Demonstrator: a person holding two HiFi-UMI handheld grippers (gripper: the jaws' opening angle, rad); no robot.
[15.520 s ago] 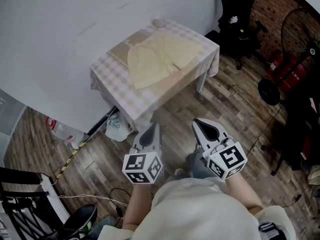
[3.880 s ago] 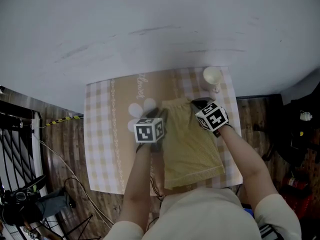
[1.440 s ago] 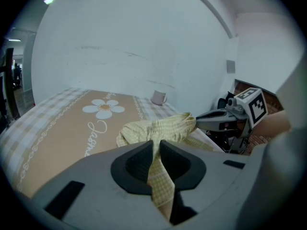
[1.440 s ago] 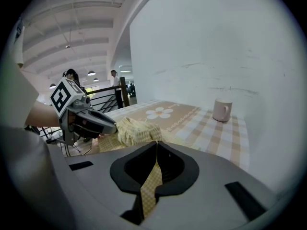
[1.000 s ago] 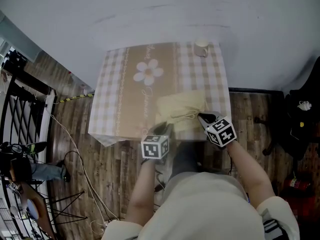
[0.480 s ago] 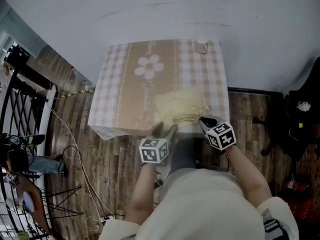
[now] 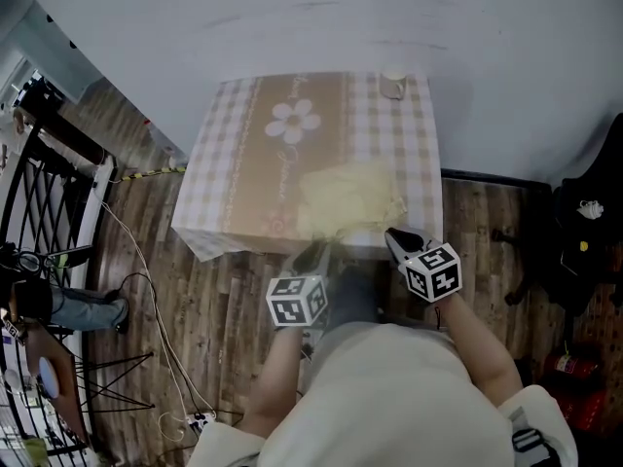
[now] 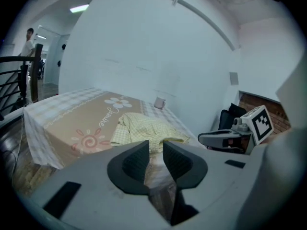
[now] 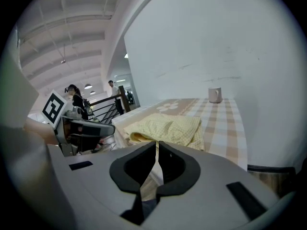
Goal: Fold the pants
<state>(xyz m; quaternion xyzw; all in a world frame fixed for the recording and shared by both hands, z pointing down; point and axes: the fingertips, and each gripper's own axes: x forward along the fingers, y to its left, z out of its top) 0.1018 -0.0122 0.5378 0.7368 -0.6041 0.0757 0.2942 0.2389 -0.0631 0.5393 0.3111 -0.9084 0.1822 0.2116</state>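
Pants: soft pale-yellow gingham cloth, folded into a rumpled, roughly square bundle. It lies on the near right part of the worktop, close to the near edge, and nothing touches it.
Worktop: rectangular, draped in a cloth of beige-and-white checks whose edges hang over the sides. A plain tan band runs from near to far through the middle of the cloth.
Flower print: white petals on the tan band, far and left of the pants.
Mug: small, pale and cylindrical, upright at the far right corner, well apart from the pants. Its contents are too small to tell.
Left gripper: smooth grey moulded body with a marker cube, held off the worktop's near edge. Its dark, curved matte fingers stand a narrow gap apart, have just been closing, and have nothing between them.
Right gripper: same build, to the right, also just off the near edge. Its fingers are drawn almost together, leaving only a slit, and grip nothing.
Floor: dark wood planks beneath both grippers.
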